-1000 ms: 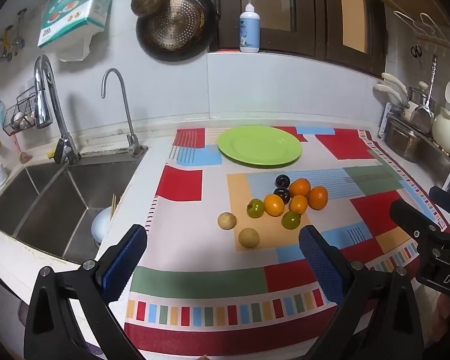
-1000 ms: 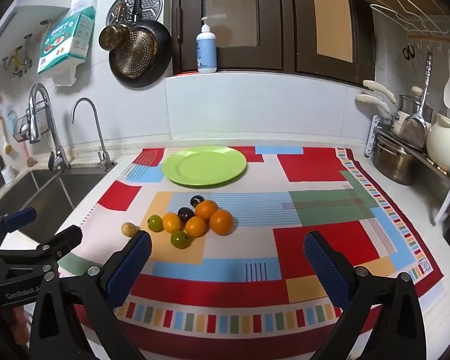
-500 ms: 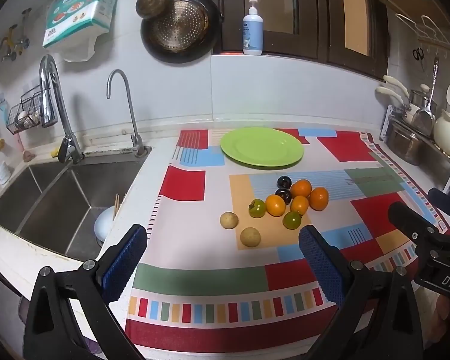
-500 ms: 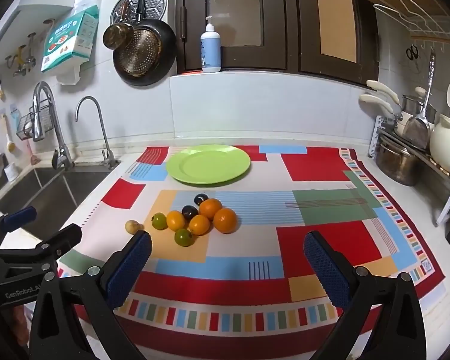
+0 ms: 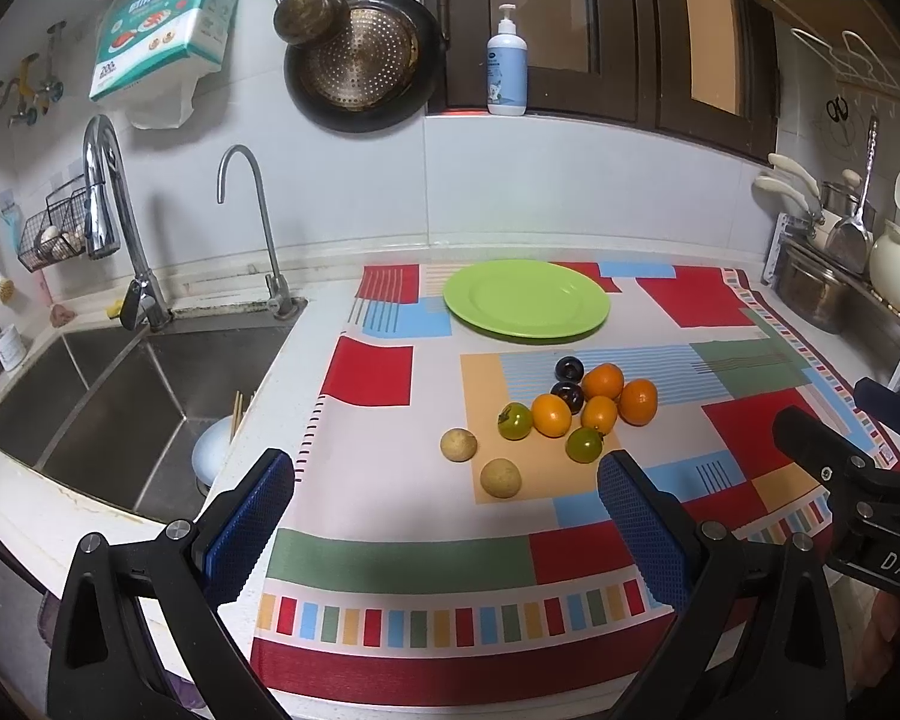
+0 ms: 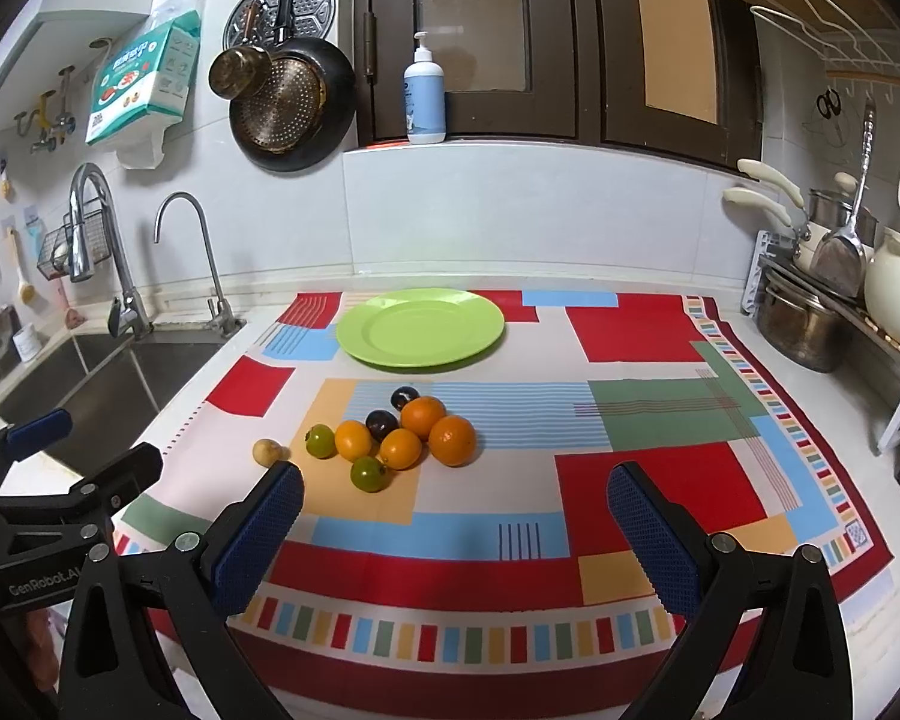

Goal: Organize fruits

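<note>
The left gripper (image 5: 444, 516) hangs above the near edge of the cloth (image 5: 390, 450), its blue-padded fingers (image 5: 249, 525) spread wide with nothing between them. The right gripper (image 6: 453, 531) hangs over the same near edge, fingers (image 6: 654, 537) likewise spread wide and holding nothing.

All places below are given from the plate (image 5: 527, 298), a green one that lies bare at the far side of the cloth. The fruits (image 5: 570, 414) lie in a loose cluster on the cloth in front of the plate, nearer the grippers and apart from its rim. Closest to the plate is a dark plum (image 5: 569, 368), with a second plum (image 5: 567, 396) just in front of it. Four oranges (image 5: 638, 401) sit packed around the plums, touching or nearly touching one another. Two green fruits (image 5: 515, 421) lie at the near side of the cluster, one at its left and one at its front. Farthest from the plate, to the near left, two tan round fruits (image 5: 500, 477) lie apart from the rest and from each other.

Left of the plate, past the cloth's edge, is the sink (image 5: 108, 396) with two taps (image 5: 105, 204) behind it. Above the plate on the wall hangs a pan (image 5: 360, 60), and a pump bottle (image 5: 507, 69) stands on the ledge. Right of the plate, pots (image 5: 816, 288) stand on a rack.
</note>
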The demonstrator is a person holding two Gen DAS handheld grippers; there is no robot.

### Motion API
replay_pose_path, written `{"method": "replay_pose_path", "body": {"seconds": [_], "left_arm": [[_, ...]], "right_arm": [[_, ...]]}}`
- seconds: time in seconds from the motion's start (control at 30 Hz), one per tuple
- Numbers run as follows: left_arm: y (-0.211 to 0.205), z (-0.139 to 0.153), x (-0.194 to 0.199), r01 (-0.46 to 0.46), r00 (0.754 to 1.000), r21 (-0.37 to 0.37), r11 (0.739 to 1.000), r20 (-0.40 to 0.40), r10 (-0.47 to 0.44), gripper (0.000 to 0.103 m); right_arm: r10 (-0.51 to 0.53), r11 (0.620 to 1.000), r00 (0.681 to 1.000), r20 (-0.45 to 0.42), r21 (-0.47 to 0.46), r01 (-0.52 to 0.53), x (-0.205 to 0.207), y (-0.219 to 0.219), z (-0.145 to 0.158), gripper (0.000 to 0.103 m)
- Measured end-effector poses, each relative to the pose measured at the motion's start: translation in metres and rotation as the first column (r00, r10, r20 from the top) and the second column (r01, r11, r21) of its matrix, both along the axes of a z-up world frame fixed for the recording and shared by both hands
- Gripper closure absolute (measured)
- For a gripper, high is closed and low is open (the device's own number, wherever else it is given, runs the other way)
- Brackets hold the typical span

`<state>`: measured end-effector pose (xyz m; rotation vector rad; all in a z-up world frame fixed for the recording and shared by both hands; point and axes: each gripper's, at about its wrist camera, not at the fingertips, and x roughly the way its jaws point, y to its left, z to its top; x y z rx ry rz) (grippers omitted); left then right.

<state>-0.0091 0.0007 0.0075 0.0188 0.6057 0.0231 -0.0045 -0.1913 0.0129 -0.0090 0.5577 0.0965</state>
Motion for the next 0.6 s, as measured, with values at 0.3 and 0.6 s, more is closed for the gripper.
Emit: {"method": "replay_pose_path", "body": {"seconds": [0.3, 0.6], "left_arm": [[-0.0016, -0.0002, -0.0006, -0.001, 1.000, 0.001, 1.000, 0.004, 0.001, 0.000], [-0.0034, -0.0021, -0.0009, 0.002, 1.000, 0.000, 1.000, 0.004, -0.002, 0.000]], "right_arm": [[0.005, 1.000, 1.000, 0.000, 0.000, -0.005, 0.0013, 0.0009, 0.0000, 0.001], [0.021, 1.000, 1.000, -0.002, 0.002, -0.021, 0.0037, 0.0014, -0.0004, 0.001]]}}
